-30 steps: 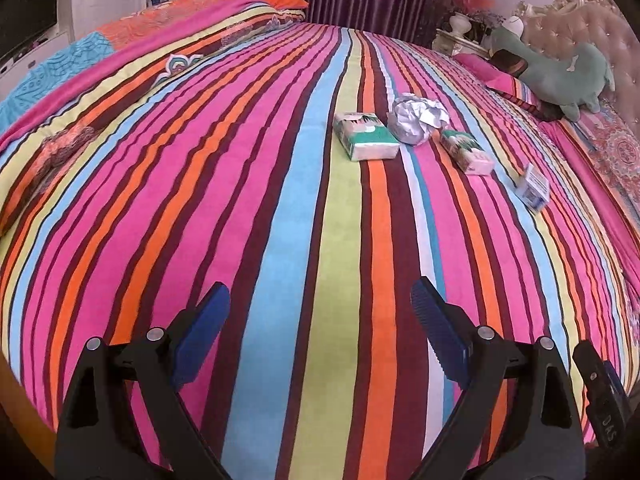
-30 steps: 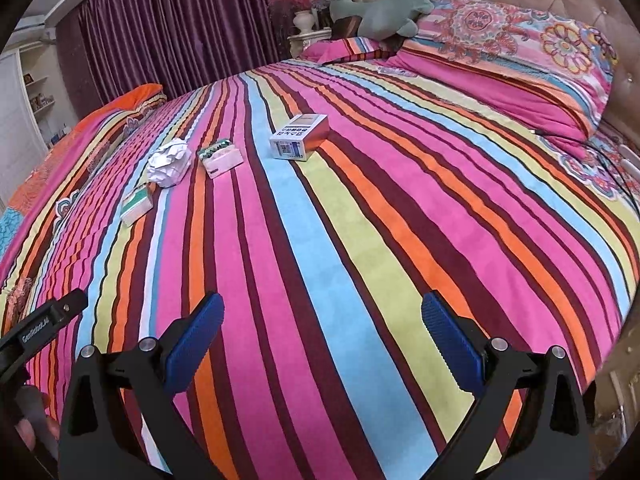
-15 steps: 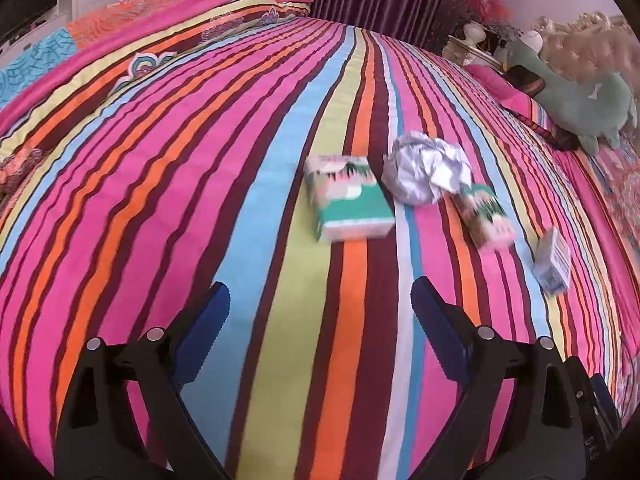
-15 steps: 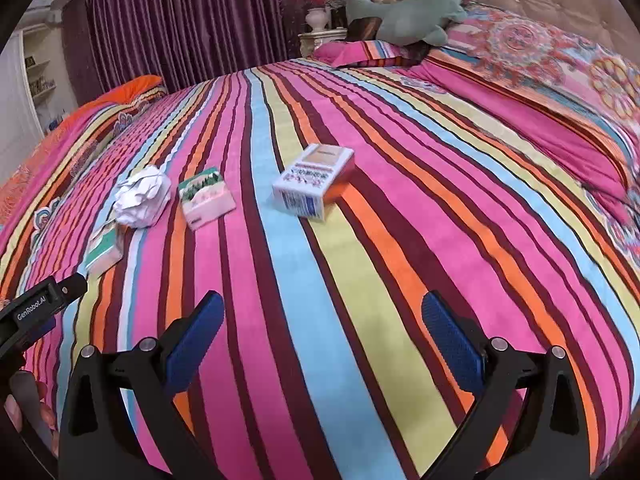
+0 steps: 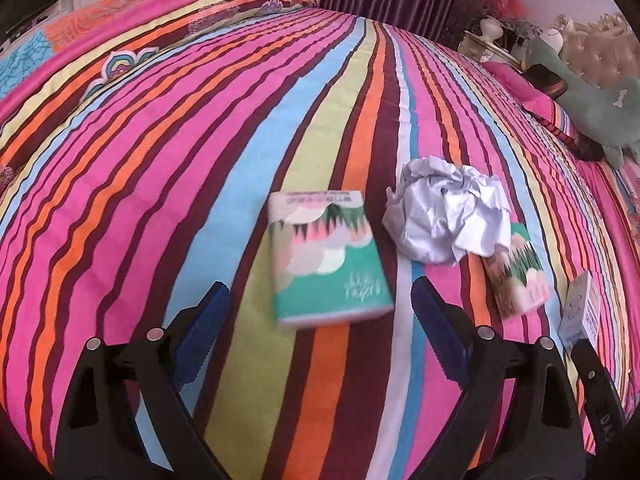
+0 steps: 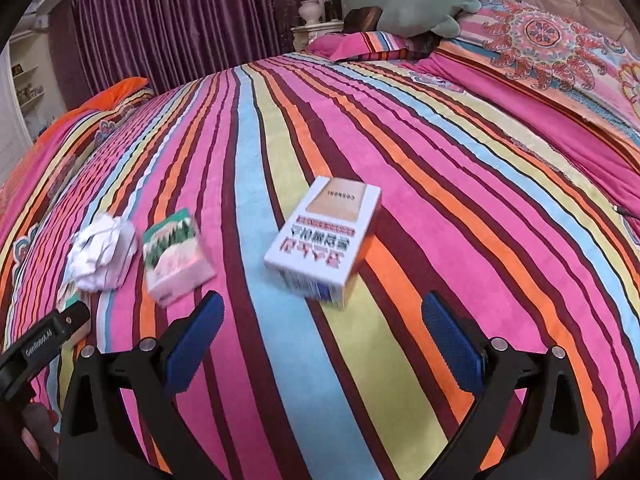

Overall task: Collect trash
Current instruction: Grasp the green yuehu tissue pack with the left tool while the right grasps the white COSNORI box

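Tissue pack (image 5: 328,256) just beyond left tool (image 5: 320,312)

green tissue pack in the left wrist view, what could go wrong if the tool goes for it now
1. The green tissue pack lies flat on the soft striped bedspread, so the open left tool may pinch fabric along with it.
2. The crumpled paper ball sits close beside the pack; the near fingertip could nudge it.
3. The right tool, also open, faces the white box; both tools work close together and might bump.
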The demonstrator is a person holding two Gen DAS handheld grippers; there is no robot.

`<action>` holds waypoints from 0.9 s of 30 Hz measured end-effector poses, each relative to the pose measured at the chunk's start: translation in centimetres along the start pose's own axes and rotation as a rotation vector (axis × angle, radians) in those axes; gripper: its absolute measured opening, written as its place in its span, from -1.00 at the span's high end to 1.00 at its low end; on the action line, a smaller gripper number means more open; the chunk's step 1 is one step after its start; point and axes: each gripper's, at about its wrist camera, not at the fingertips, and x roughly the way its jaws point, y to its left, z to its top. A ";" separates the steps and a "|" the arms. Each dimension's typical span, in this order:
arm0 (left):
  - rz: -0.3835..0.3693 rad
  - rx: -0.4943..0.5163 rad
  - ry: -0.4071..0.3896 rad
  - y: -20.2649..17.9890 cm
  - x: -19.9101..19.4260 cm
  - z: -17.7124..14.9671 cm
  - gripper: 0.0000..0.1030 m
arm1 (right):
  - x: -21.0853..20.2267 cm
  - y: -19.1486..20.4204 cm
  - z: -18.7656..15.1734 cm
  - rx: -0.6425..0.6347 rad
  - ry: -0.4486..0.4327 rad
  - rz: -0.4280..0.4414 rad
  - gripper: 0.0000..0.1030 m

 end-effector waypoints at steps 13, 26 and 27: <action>0.078 0.012 0.001 -0.6 2.1 1.6 -0.73 | 4.5 0.8 2.6 -0.001 0.064 -0.105 -0.84; 0.038 0.110 -0.011 1.3 1.5 1.8 0.02 | 4.5 -0.1 2.6 -0.048 0.102 -0.063 -0.11; 0.039 0.128 -0.014 1.3 1.4 1.6 0.02 | 4.2 -0.3 2.4 -0.046 0.099 -0.055 -0.10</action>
